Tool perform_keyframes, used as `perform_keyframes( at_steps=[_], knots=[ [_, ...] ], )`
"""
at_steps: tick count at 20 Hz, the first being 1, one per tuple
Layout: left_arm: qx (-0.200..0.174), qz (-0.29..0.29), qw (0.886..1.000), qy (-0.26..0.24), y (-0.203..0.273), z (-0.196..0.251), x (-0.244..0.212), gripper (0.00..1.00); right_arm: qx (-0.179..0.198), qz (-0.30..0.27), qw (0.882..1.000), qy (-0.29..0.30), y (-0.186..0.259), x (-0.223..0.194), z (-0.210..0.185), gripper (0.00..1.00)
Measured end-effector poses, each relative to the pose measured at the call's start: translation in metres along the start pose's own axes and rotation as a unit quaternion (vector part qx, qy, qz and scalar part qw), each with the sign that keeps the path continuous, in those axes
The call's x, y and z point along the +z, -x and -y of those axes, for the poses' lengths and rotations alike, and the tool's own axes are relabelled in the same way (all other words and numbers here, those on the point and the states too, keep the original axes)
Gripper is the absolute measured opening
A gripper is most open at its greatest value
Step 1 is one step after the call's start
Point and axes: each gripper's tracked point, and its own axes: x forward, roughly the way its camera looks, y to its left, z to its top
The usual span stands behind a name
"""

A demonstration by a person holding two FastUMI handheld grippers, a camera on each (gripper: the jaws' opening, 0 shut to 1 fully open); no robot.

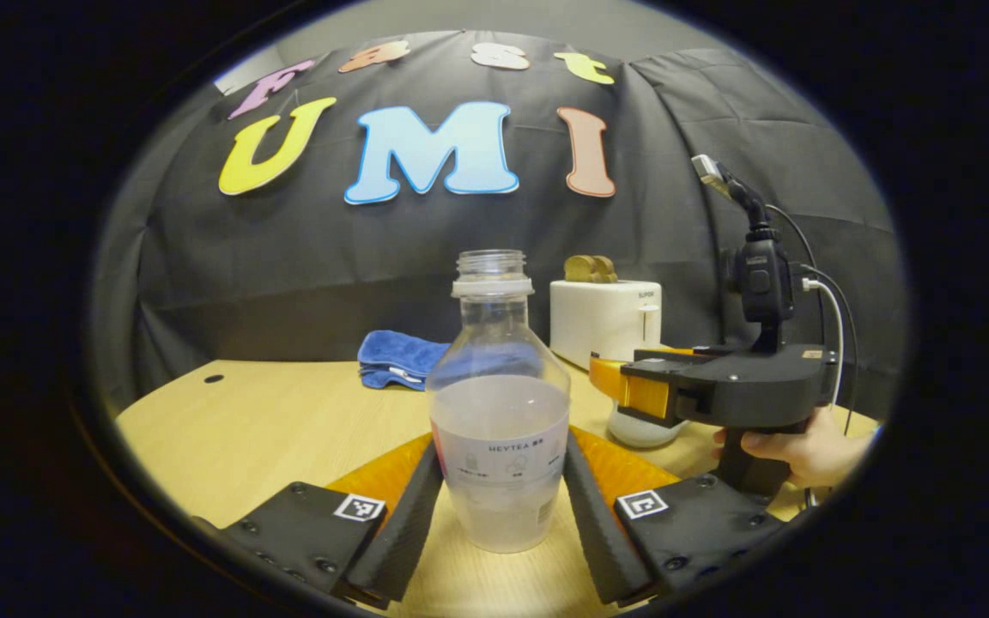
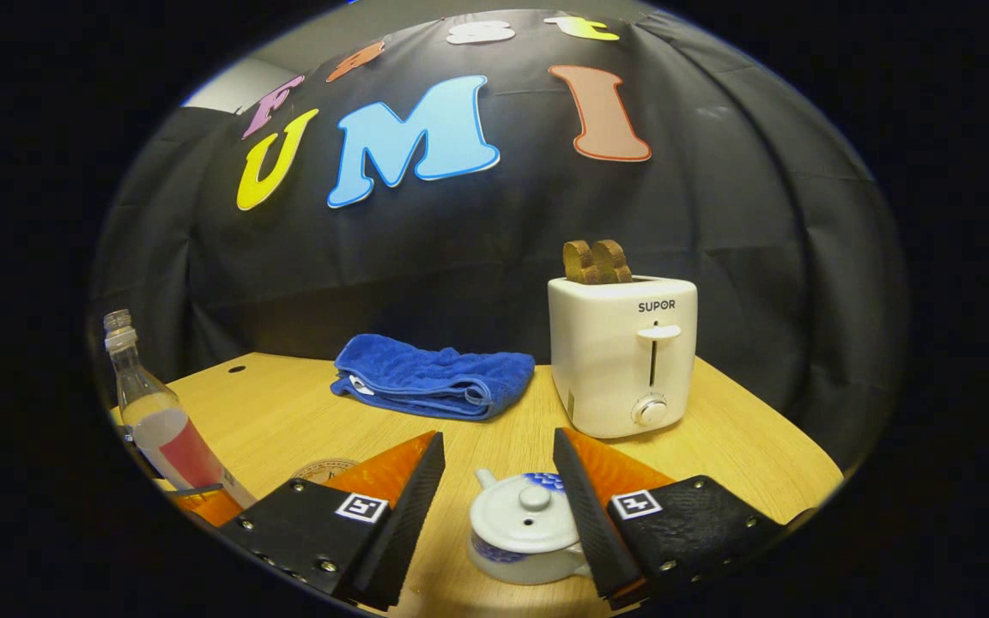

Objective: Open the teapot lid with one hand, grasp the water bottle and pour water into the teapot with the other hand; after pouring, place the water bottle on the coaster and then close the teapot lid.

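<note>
Capless water bottle [image 1: 499, 403] upright on wooden table [image 1: 271, 421], half full, between left gripper [image 1: 501, 506] fingers; contact unclear. Lidded teapot [image 2: 524, 528] near edge, between spread right gripper [image 2: 494, 506] fingers. Coaster [image 2: 323, 470] left of teapot. Toaster [image 2: 623, 356], blue towel [image 2: 434, 378] far.

From my left gripper view, the teapot [image 1: 637, 427] at about 4 o'clock is mostly hidden behind my right gripper [image 1: 610, 378], just a pale bulge showing. My hand [image 1: 808, 451] gets cut off at the edge. In the right gripper view, the coaster [image 2: 323, 469] at 7 o'clock hides behind a finger, and the water bottle [image 2: 155, 416] base is covered too.
</note>
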Motion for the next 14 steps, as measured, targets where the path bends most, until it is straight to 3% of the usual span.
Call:
perform_keyframes(
  at_steps=[1, 6, 7, 11, 12, 14],
  knots=[
    [0.0, -0.001, 1.0, 0.004, 0.001, -0.002, -0.001, 0.87, 0.003, -0.001, 1.0, -0.004, 0.0, 0.001, -0.001, 0.69],
    [0.001, -0.001, 1.0, 0.014, 0.004, -0.005, 0.001, 0.85, -0.016, -0.009, 1.0, 0.002, -0.003, 0.0, 0.003, 0.62],
    [0.002, 0.001, 1.0, 0.014, 0.005, -0.005, 0.002, 0.85, -0.014, -0.012, 1.0, 0.004, -0.004, -0.002, 0.002, 0.46],
    [0.011, 0.015, 1.0, 0.012, 0.009, -0.011, 0.009, 0.86, -0.028, -0.015, 0.999, 0.029, -0.003, -0.003, 0.003, 0.45],
    [0.012, 0.016, 1.0, 0.013, 0.009, -0.013, 0.01, 0.86, -0.051, -0.006, 0.998, 0.034, -0.012, 0.005, 0.01, 0.45],
    [0.014, 0.016, 1.0, 0.016, 0.01, -0.015, 0.01, 0.85, -0.042, -0.016, 0.999, 0.011, -0.004, 0.0, 0.013, 0.19]
  ],
)
